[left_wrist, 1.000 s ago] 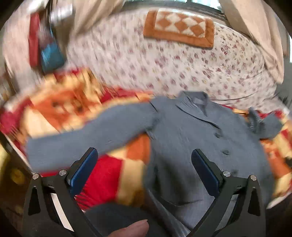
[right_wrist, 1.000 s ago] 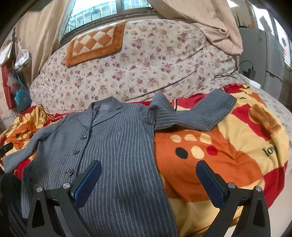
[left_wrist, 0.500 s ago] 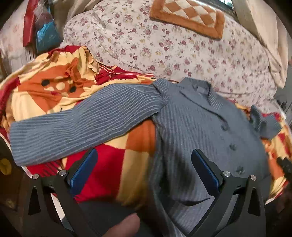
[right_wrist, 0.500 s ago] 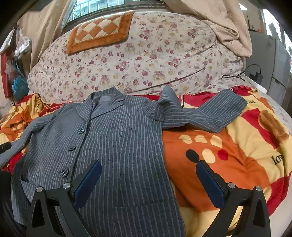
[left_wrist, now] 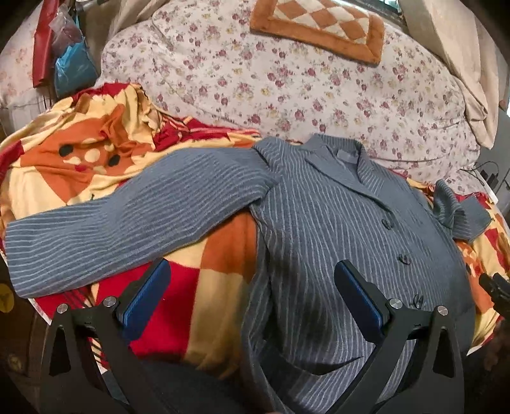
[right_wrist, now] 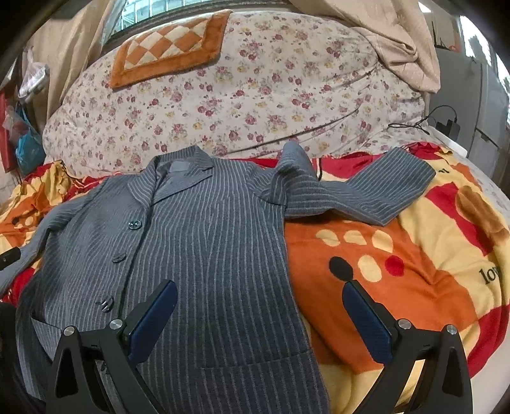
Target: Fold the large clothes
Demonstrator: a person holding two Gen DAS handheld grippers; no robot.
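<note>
A grey pinstriped jacket (left_wrist: 334, 229) (right_wrist: 204, 242) lies front up and buttoned on a red, orange and yellow blanket (left_wrist: 220, 286) (right_wrist: 398, 264). One sleeve (left_wrist: 127, 219) stretches out flat to the left in the left wrist view. The other sleeve (right_wrist: 357, 194) is bent and rumpled near the shoulder in the right wrist view. My left gripper (left_wrist: 251, 293) hovers open over the jacket's left hem side, holding nothing. My right gripper (right_wrist: 258, 315) hovers open over the jacket's right lower edge, also with nothing in it.
A large floral quilt (left_wrist: 287, 82) (right_wrist: 242, 95) is heaped behind the jacket, with an orange checkered mat (left_wrist: 318, 25) (right_wrist: 169, 44) on top. Bags (left_wrist: 70, 60) hang at the far left. A cable and charger (right_wrist: 443, 124) lie at the right.
Both cameras have shifted slightly closer and steadied over the jacket. The jacket has not moved. Both grippers have stayed open.
</note>
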